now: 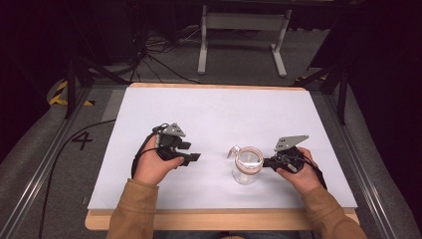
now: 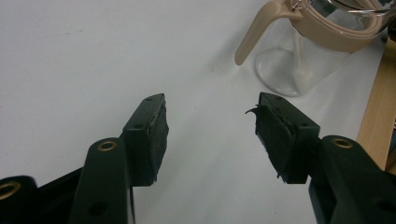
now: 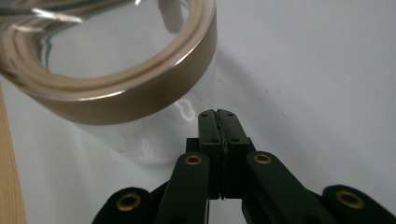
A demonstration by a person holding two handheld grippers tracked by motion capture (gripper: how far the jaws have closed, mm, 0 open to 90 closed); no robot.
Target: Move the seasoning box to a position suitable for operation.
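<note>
A clear glass jar (image 1: 247, 165) with a tan collar and a tan lever at its rim stands upright on the white table top (image 1: 209, 109), near the front. My left gripper (image 1: 195, 157) lies left of the jar and points at it with a gap between. In the left gripper view its jaws (image 2: 210, 116) stand open with nothing between them, and the jar (image 2: 308, 46) is farther off at the upper right. My right gripper (image 1: 266, 162) is at the jar's right side. Its jaws (image 3: 218, 114) are shut on nothing, tips just below the collar of the jar (image 3: 116, 88); contact is unclear.
The table's wooden front edge (image 1: 219, 219) runs below the white sheet. Metal rails (image 1: 45, 164) flank the table on both sides. A white stand (image 1: 244, 30) and loose cables (image 1: 154, 55) are on the floor behind. A "4" (image 1: 82, 140) is marked at the left.
</note>
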